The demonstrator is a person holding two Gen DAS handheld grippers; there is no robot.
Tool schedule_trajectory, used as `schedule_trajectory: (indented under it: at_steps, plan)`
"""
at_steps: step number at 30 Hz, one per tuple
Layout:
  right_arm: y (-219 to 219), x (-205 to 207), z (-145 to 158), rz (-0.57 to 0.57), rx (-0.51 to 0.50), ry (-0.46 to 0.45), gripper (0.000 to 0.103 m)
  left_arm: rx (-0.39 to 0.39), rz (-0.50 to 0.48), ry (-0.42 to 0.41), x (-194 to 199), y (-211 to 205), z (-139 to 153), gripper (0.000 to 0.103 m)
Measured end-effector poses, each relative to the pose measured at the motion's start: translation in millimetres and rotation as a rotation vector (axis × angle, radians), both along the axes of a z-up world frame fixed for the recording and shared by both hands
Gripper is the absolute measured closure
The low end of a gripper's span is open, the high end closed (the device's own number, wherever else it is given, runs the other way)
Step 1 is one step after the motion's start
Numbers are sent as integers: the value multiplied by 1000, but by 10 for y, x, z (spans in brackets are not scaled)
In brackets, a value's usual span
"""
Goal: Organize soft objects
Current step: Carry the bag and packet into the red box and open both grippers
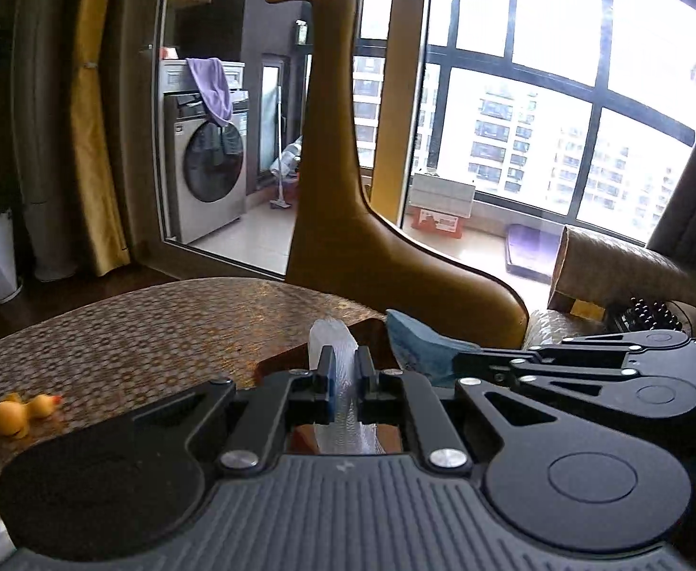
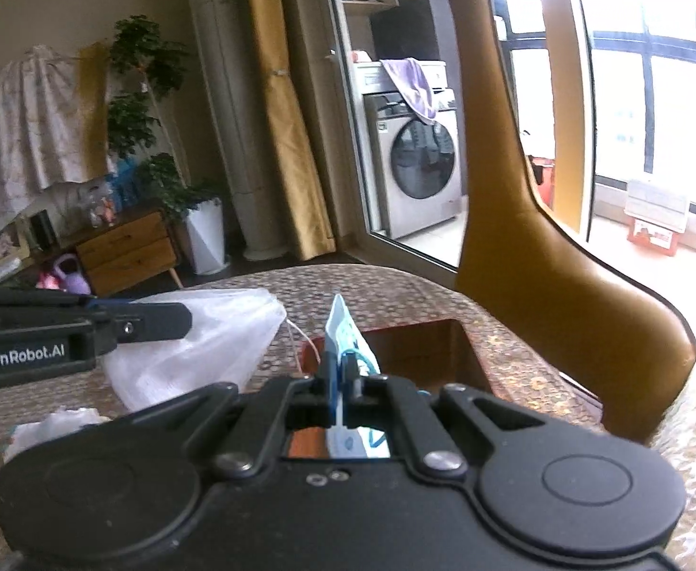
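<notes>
Left wrist: jaws clamp one white mesh bag (image 1: 333, 338); right jaws clamp one blue packet (image 2: 345, 333); one duck (image 1: 22, 413).

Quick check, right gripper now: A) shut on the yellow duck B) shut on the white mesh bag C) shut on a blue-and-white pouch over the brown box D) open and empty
C: the right gripper has its jaws closed on a blue-and-white pouch, held just above the brown box; the white mesh bag is in the left gripper, and the yellow duck lies untouched on the table.
</notes>
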State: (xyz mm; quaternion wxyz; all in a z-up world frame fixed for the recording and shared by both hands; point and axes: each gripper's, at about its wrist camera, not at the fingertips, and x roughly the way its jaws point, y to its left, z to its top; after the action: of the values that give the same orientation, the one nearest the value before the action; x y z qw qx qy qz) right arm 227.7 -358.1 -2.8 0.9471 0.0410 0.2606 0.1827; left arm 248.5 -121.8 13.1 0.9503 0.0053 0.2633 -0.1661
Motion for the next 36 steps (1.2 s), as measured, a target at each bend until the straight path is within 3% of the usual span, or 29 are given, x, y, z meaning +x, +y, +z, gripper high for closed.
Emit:
schedule_trajectory:
  at_steps: [8,21,31,36]
  plan:
    - [-88,358,-201,-23,-24,48,102,26,-1,2,425,-380,-225,95]
    - [-122,701,-585,-55,-68,129,102,5,38,92,1072,-529,-693,95]
    - [-96,740,-778,-36,-81,211,101,2,36,221,1292,-537,-1069,95]
    - [-54,760,-811,-14,-110,236,92,7,9,280,1316,-551,-1213,95]
